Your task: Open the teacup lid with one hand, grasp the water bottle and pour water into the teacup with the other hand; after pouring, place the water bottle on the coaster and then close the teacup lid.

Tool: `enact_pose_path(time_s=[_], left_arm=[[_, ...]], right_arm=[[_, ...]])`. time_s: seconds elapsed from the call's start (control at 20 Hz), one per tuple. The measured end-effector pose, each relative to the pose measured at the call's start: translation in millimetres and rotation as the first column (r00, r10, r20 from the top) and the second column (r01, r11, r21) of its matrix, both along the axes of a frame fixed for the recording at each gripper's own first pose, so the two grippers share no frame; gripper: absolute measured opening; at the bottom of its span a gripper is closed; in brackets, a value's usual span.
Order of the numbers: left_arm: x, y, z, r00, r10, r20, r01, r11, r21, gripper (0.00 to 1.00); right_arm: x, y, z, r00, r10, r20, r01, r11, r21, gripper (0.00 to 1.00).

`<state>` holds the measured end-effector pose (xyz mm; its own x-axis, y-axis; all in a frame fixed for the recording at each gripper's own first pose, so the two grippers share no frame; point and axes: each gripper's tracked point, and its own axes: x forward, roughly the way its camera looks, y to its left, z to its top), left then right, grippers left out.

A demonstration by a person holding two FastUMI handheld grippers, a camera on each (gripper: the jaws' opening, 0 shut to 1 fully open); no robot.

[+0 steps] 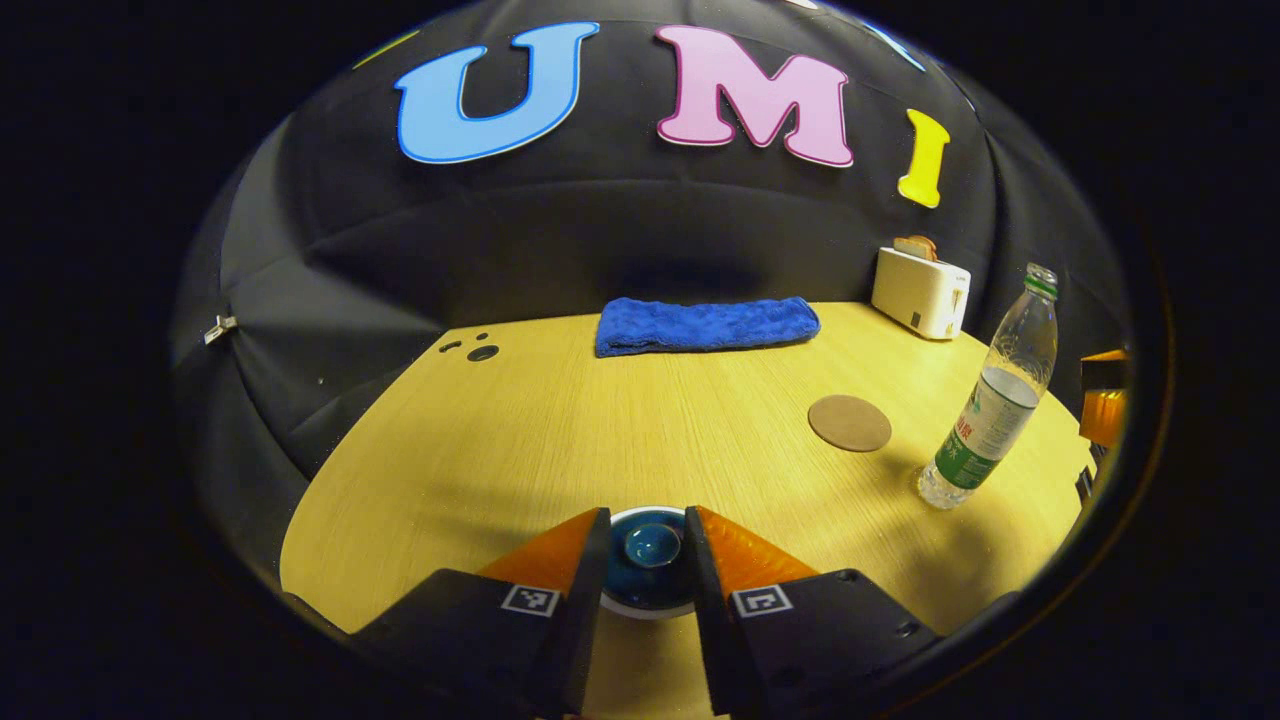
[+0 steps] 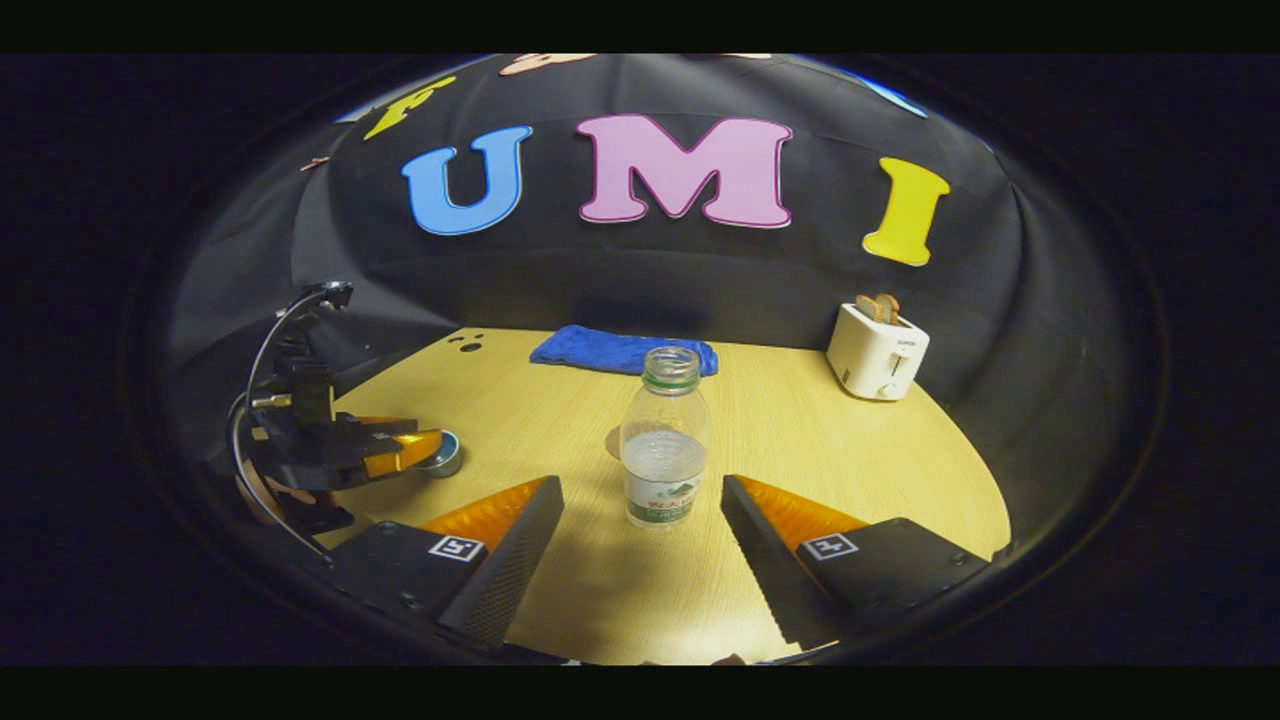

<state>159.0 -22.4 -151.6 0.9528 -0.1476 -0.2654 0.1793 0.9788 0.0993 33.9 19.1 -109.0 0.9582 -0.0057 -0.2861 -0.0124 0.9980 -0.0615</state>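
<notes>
Your left tool [image 1: 648,555] sits low over the near edge of the counter [image 1: 620,430], its fingers set either side of the teacup lid [image 1: 650,545]. The lid's round knob lies between the fingers, which stand close to it with a narrow gap showing on each side, so you cannot tell from the left gripper view whether they press on it yet. The lid is on the teacup [image 1: 645,600], whose pale rim shows just beneath.

From that same view the water bottle [image 1: 990,405] stands upright at the right of the counter, cap off, partly filled. The round brown coaster [image 1: 849,423] lies flat just to its left, apart from it. A folded blue towel [image 1: 706,325] lies along the far edge and a white toaster [image 1: 920,290] with bread in it stands at the far right corner.

Your right tool [image 2: 640,515] is wide open and holds nothing. In the right gripper view the water bottle [image 2: 664,440] stands between the two fingers but a little farther off, touching neither. Part of the coaster [image 2: 612,441] shows behind the bottle on its left. At the left of this view you see your left tool [image 2: 400,452] over the teacup [image 2: 444,455], with the blue towel [image 2: 600,350] and the toaster [image 2: 877,360] at the far side of the counter [image 2: 800,440].
</notes>
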Motion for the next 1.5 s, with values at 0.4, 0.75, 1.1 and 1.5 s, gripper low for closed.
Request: enact_pose_path(time_s=[0.4, 0.75, 1.1, 1.5], left_arm=[[-3, 0, -3, 1.0, 0.021, 0.003, -0.021, 1.0, 0.002, 0.35], [-3, -1, 0, 0.999, 0.023, 0.028, -0.023, 1.0, -0.002, 0.27], [-12, -6, 21, 0.997, 0.008, 0.075, -0.007, 1.0, -0.006, 0.25], [-34, 4, 38, 0.996, 0.026, 0.087, -0.025, 1.0, -0.012, 0.25]], right_arm=[[-2, -1, -1, 1.0, 0.013, 0.008, -0.013, 1.0, -0.018, 0.99], [7, -2, -4, 1.0, 0.007, 0.015, -0.007, 1.0, -0.01, 0.99], [22, -7, -2, 0.999, -0.01, 0.051, 0.01, 1.0, -0.008, 0.99], [45, -6, -11, 0.997, -0.033, 0.067, 0.032, 0.999, 0.015, 0.99]])
